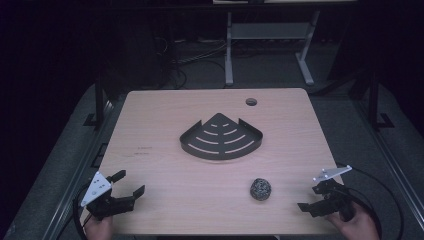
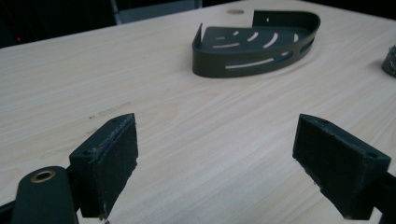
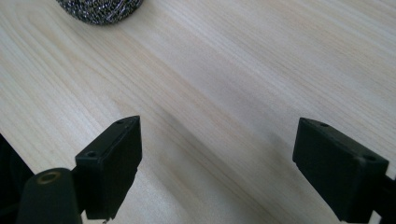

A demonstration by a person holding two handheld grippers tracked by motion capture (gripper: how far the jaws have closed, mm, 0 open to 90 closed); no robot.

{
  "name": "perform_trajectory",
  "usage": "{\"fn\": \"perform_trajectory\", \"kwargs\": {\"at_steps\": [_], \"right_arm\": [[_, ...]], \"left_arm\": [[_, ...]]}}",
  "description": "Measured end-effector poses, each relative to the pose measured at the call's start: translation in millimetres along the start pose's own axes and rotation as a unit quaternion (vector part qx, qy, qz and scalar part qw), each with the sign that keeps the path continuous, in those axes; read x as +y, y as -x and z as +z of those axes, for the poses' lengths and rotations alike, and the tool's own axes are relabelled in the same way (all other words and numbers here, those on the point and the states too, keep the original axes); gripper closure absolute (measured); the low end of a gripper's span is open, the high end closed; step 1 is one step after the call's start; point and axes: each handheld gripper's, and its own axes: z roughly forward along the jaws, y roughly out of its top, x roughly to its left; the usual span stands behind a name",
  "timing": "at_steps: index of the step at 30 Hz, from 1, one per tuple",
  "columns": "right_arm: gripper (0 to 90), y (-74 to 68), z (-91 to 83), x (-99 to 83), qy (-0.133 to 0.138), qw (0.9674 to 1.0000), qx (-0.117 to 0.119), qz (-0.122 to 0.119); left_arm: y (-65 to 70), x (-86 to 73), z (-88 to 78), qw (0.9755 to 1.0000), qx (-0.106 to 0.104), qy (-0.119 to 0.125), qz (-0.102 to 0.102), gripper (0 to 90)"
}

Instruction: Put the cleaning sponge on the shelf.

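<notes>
Two tongs are waiting wide, holding nothing.
Left tongs (image 1: 129, 183) and right tongs (image 1: 312, 198) are flanking the bench (image 1: 165, 110), likely readying for scourer (image 1: 260, 189) and corner rack (image 1: 221, 136).

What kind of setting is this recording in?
Probably a lab or workshop data-collection station: a bare wooden table under a fixed camera, a dark room with cables on the floor, and another workbench's legs behind.

No legible text, label or number anywhere.
</notes>
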Motion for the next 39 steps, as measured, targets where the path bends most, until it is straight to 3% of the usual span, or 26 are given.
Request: {"fn": "perform_trajectory", "kwargs": {"at_steps": [9,11,19,39], "right_arm": [[15.2,-6.2,0.9,4.2,-0.002,1.0,0.005,-0.008],[15.1,-9.3,1.6,6.2,-0.005,0.9998,0.005,-0.016],[15.1,-20.9,4.3,23.6,-0.014,0.9988,0.009,-0.045],[15.1,-37.1,9.8,45.2,-0.036,0.9952,0.025,-0.088]], "left_arm": [[-0.2,-0.5,0.2,1.0,-0.004,0.0,-0.003,13.5],[0.4,0.0,-1.2,1.0,-0.001,0.003,0.004,13.5],[-3.2,-1.4,-2.6,1.0,0.002,0.002,-0.002,13.5],[-3.1,-1.4,-2.0,1.0,-0.001,0.003,-0.002,13.5]]}}
